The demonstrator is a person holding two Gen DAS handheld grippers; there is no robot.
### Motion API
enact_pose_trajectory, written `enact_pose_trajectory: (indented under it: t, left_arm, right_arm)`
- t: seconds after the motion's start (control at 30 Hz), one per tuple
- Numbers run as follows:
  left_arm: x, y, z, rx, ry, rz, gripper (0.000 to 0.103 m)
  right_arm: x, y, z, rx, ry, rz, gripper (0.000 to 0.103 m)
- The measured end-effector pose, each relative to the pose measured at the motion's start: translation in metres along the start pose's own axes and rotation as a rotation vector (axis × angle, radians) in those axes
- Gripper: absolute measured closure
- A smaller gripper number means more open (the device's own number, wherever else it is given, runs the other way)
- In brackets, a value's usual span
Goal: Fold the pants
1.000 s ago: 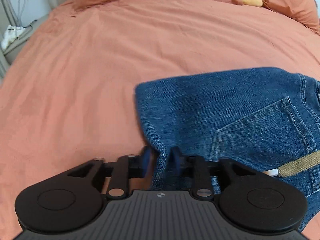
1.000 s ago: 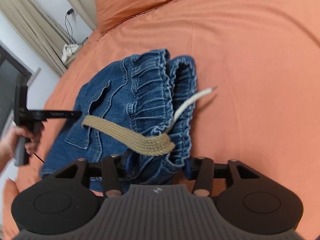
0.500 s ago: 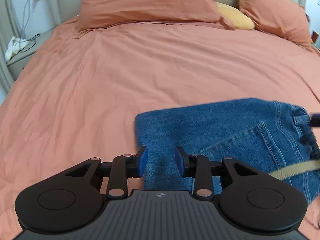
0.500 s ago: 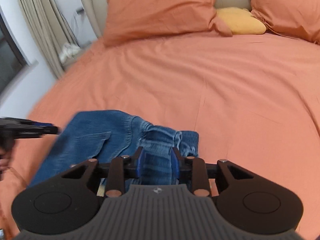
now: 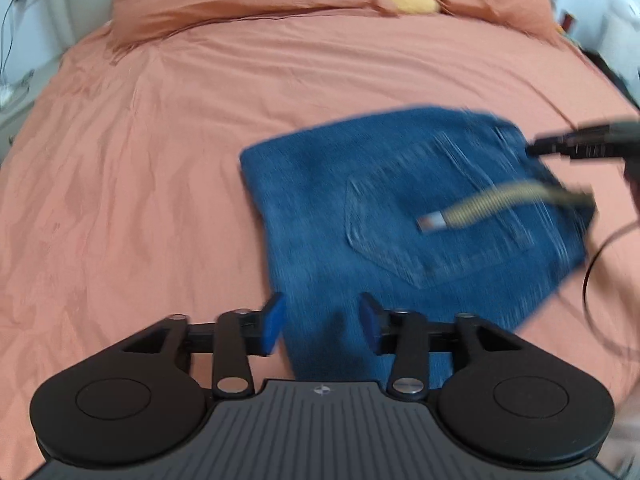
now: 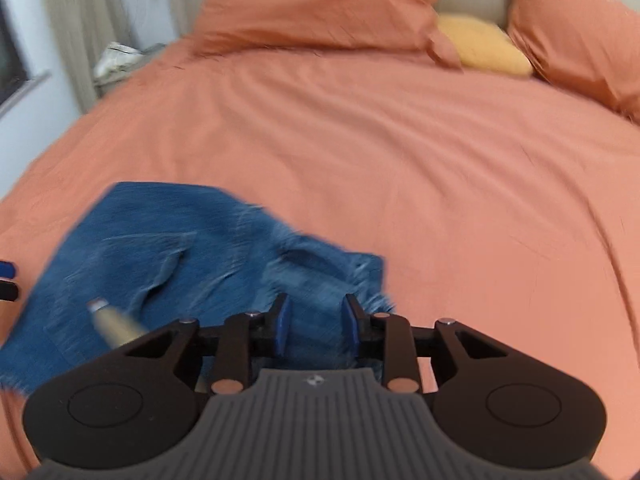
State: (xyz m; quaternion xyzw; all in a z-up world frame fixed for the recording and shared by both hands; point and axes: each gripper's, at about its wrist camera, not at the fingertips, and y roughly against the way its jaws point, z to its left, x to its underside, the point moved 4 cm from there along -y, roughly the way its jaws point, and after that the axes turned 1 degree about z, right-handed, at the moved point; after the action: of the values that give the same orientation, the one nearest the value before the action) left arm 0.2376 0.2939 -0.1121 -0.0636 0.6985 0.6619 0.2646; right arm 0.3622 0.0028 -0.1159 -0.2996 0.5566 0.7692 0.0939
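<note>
The blue denim pants (image 5: 400,216) lie folded into a compact rectangle on the orange bed cover, back pocket up, with a beige drawstring (image 5: 480,208) across them. My left gripper (image 5: 322,326) is open and empty just above the near left edge of the fold. In the right wrist view the pants (image 6: 180,264) lie low left, blurred, with the drawstring (image 6: 116,322) over them. My right gripper (image 6: 316,326) is open above the waistband end; whether it touches is unclear. The right gripper also shows in the left wrist view (image 5: 580,146).
The orange bed cover (image 5: 200,120) stretches far and left. Two orange pillows (image 6: 320,4) and a yellow cushion (image 6: 484,44) lie at the headboard. A bedside stand with cables (image 5: 12,92) and curtains (image 6: 88,12) are to the left.
Both grippers let go of the denim and pulled back and up. The left jaws opened wider. The folded pants now lie flat on the bed.
</note>
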Motion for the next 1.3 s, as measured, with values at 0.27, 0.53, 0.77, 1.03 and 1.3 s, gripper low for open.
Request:
enact_pose_trajectory:
  t: [0.27,0.53,0.77,1.03,1.3]
  left_arm:
    - [0.062,0.013,-0.047,-0.080,-0.183,0.061,0.027]
    - [0.081,-0.007,-0.048,-0.239,0.001,-0.100,0.035]
    - [0.074,-0.023,-0.072,-0.355,-0.236,-0.030,0.080]
    - [0.087,-0.027,-0.084,-0.392,-0.657,0.069,0.084]
    - [0.089,-0.059,-0.075,-0.334,-0.575,0.108,0.084]
  right_arm:
    - [0.068,0.044,0.037,-0.038,0.099,-0.057,0.077]
    - [0.087,0.044,0.036,-0.027,0.061,-0.075,0.077]
    - [0.085,0.042,0.033,-0.021,0.050,-0.063,0.079]
    - [0.087,0.041,0.025,0.018,0.052,-0.052,0.081]
    - [0.105,0.018,0.014,-0.019,0.032,-0.011,0.081]
